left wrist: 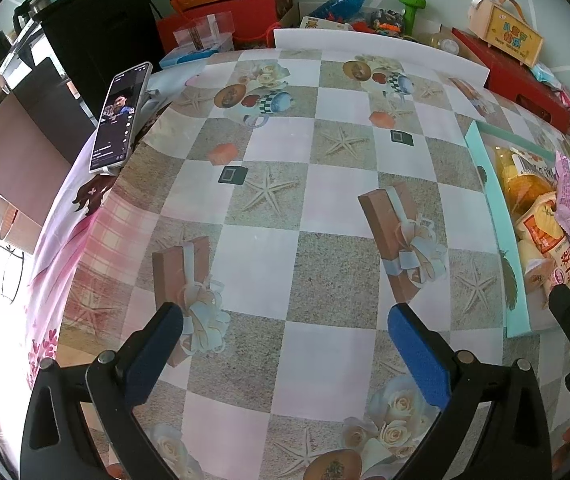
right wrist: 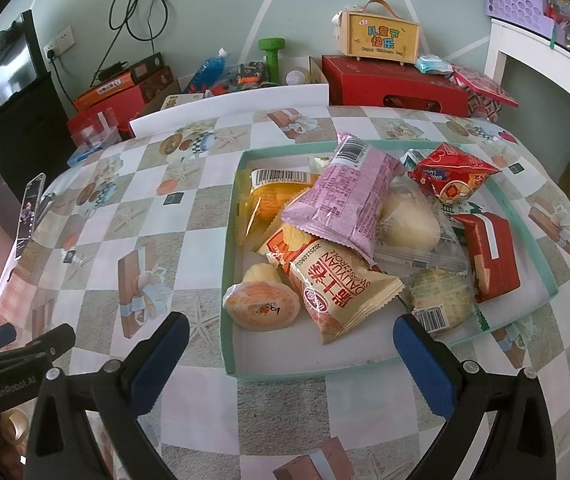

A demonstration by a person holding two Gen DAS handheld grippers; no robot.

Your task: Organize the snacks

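Currently, with both the right gripper (right wrist: 287, 340) and left gripper (left wrist: 285, 332) fingers spread and empty, approach the snacks (right wrist: 349, 220) piled inside the teal tray (right wrist: 285, 370) squarely, gripping one packet.

A smartphone with a lit screen (left wrist: 119, 118) leans propped at the left edge of the table with the checkered starfish-print cloth (left wrist: 269, 216). Past the far edge stand a green dumbbell (right wrist: 271, 55), a blue plastic bottle (right wrist: 209, 68), a red cardboard box (right wrist: 393, 86) and a wooden box with a handle (right wrist: 383, 36) atop it.
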